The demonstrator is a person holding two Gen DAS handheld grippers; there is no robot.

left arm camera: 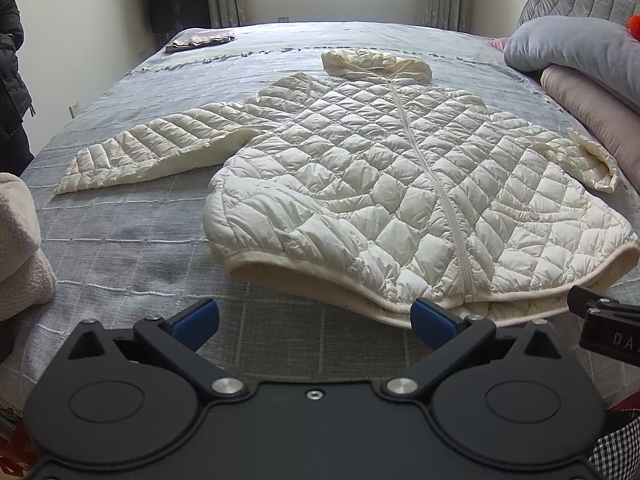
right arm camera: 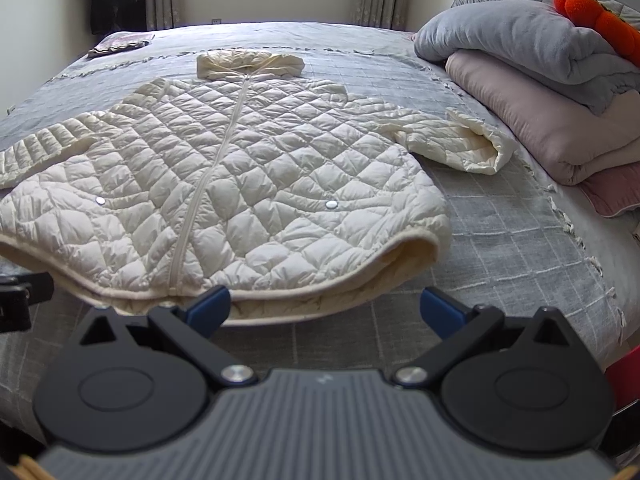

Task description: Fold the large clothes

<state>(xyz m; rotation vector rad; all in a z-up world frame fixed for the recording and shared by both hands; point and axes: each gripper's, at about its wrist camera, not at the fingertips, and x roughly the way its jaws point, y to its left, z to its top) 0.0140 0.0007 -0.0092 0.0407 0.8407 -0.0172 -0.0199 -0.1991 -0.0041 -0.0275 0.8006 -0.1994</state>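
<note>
A cream quilted hooded jacket (left arm camera: 400, 184) lies flat and zipped on the grey bed, hood at the far end, hem toward me. It also shows in the right wrist view (right arm camera: 224, 184). Its left sleeve (left arm camera: 148, 152) stretches out to the left. Its right sleeve (right arm camera: 460, 140) lies bent at the right. My left gripper (left arm camera: 314, 320) is open and empty just short of the hem's left part. My right gripper (right arm camera: 326, 310) is open and empty at the hem's right part. Part of the right gripper (left arm camera: 604, 328) shows at the left wrist view's right edge.
The grey checked bedspread (right arm camera: 500, 248) covers the bed. Folded grey and pink duvets (right arm camera: 540, 80) are stacked at the right with an orange plush toy (right arm camera: 596, 20). A folded cloth (left arm camera: 200, 40) lies at the far left corner. A fleecy garment (left arm camera: 20, 248) sits at the left edge.
</note>
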